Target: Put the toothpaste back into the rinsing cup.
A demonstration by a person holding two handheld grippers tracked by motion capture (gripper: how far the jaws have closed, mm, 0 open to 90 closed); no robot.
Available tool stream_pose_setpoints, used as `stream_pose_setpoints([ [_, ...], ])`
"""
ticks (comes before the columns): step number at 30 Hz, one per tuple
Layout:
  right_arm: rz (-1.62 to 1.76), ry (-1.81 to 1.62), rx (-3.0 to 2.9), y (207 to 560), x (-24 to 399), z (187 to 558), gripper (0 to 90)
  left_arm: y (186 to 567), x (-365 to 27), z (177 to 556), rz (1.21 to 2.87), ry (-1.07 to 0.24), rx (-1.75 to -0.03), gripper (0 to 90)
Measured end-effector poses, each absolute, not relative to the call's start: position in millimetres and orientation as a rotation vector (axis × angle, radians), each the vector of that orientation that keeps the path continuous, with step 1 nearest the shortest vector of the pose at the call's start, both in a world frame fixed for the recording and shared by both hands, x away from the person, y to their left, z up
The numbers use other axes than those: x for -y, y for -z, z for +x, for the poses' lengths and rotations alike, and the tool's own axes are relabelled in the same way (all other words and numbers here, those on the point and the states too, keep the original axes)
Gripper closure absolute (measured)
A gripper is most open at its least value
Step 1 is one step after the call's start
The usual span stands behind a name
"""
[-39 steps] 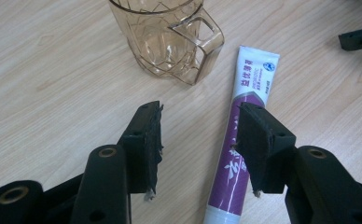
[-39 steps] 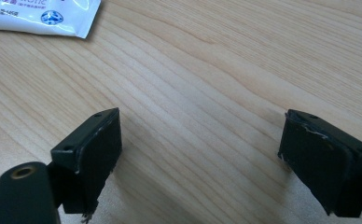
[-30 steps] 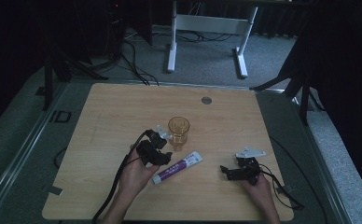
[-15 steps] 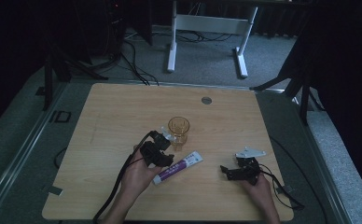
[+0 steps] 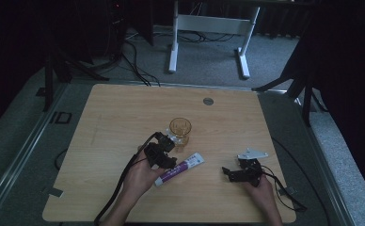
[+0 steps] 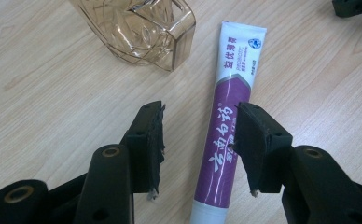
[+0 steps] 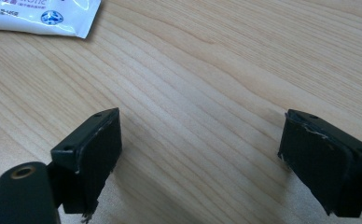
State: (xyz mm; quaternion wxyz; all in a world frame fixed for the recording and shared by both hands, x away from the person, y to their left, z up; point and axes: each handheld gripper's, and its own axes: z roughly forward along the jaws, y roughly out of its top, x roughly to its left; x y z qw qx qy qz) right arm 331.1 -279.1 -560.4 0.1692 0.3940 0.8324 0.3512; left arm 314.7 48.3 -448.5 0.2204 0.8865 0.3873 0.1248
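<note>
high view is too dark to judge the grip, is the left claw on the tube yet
Observer: No. In the left gripper view the left claw is open. The tube lies between its jaws, close against one, with bare table between it and the other.
Operator: and the right claw
Observer: The right claw is open wide with only wood between its jaws. The tube's flat end sits off at that view's top left.

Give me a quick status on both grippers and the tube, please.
Left gripper open, closing around tube, no grip. Right gripper open, idle. Glass close by.
</note>
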Motion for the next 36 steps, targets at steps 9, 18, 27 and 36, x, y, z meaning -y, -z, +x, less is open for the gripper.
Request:
stream_pose_setpoints([
  [9, 1.120, -0.998, -2.366, 560.4, 279.2, 331.1, 12.6, 451.2, -42.7, 317.5, 2.488, -0.329, -1.057, 53.1],
  [18, 1.120, -0.998, -2.366, 560.4, 279.2, 331.2, 12.6, 452.4, -40.2, 319.5, 2.512, -0.317, -1.044, 53.8],
  [27, 1.121, -0.998, -2.366, 560.4, 279.1, 331.1, 12.6, 456.8, -34.3, 322.0, 2.550, -0.296, -1.037, 54.0],
  [36, 1.121, -0.998, -2.366, 560.4, 279.1, 331.1, 12.6, 458.7, -30.8, 323.6, 2.574, -0.289, -1.025, 55.0],
])
